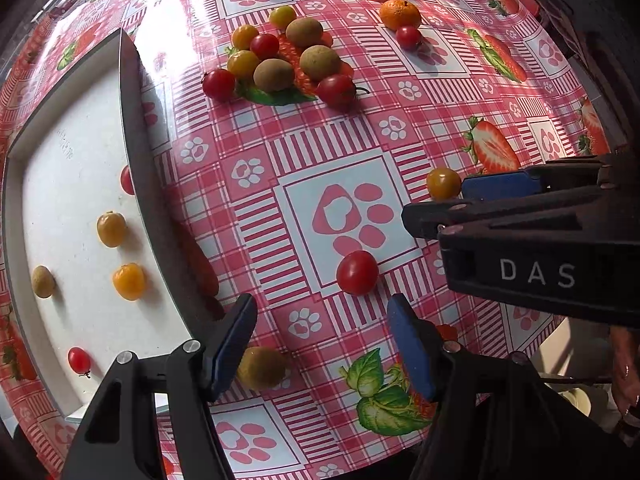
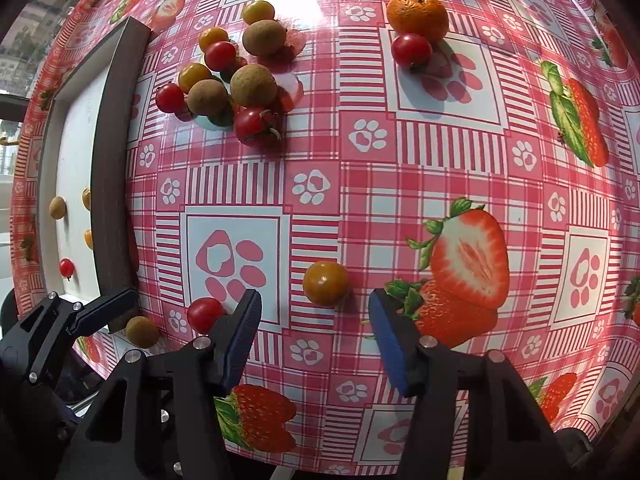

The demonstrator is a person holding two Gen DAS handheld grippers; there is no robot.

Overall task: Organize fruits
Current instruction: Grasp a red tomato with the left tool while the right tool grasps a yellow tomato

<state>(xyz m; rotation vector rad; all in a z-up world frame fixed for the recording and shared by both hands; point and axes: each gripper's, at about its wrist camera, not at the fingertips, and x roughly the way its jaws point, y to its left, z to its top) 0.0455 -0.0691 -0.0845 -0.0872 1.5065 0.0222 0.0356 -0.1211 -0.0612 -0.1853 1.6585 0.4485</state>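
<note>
Blue-padded fingers of the right gripper [image 2: 314, 344] stand spread just short of a smooth, round yellow cherry tomato [image 2: 325, 283] at 12 o'clock; closing on it looks like the next move, calling for a short advance and a gentle squeeze on taut skin. At 9 o'clock, the left gripper [image 1: 322, 346] is likewise spread and empty above a glossy red cherry tomato [image 1: 357, 272]. Sorting seems part done: 5 small fruits lie in the white tray [image 1: 132, 128], while a heap of rough brown longans [image 2: 236, 80] and tomatoes waits on the slick plaid oilcloth [image 2: 400, 184]
</note>
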